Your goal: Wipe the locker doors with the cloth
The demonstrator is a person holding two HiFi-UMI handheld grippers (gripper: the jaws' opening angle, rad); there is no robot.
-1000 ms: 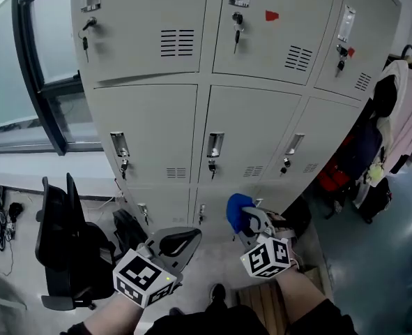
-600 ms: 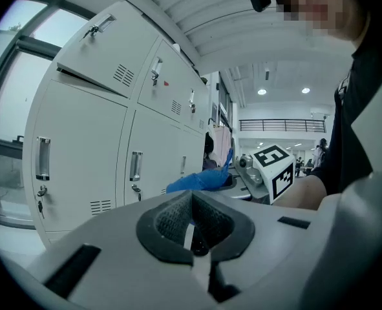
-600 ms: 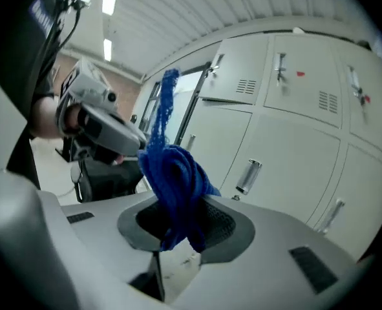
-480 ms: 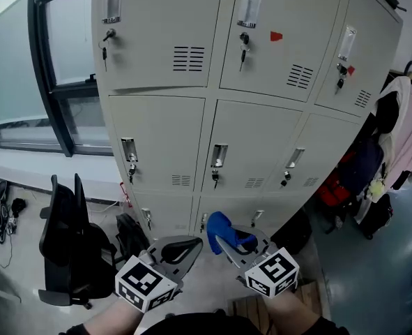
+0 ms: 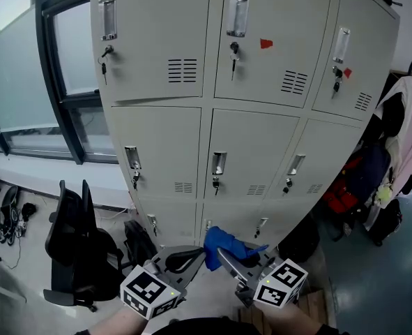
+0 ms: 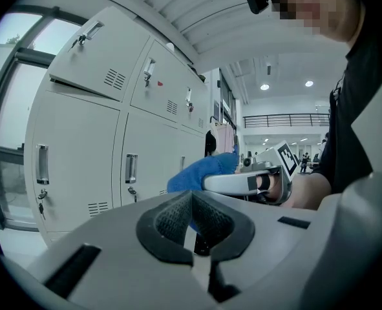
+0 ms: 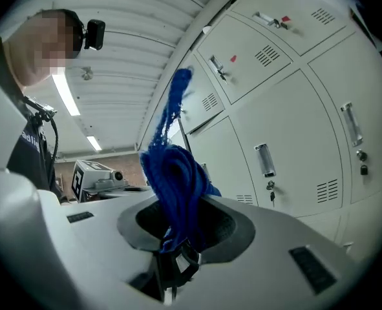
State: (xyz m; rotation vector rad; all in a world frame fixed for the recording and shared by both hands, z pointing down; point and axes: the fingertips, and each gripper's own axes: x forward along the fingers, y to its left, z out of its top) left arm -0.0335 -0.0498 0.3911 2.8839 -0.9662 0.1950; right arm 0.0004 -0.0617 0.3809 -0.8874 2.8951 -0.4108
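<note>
Right gripper view — blue cloth (image 7: 175, 173) between jaws, locker doors (image 7: 287, 124) closed.

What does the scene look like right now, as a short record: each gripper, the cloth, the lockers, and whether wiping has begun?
left gripper: jaws together, nothing between them
right gripper: jaws clamped on the cloth
cloth: blue, bunched, one end sticking up above the jaws
lockers: grey, doors closed, keys hanging in several locks
cloth contact: looks clear of the doors, so wiping not yet begun
left of lockers: black chair below a window
right of lockers: hanging clothes and bags
</note>
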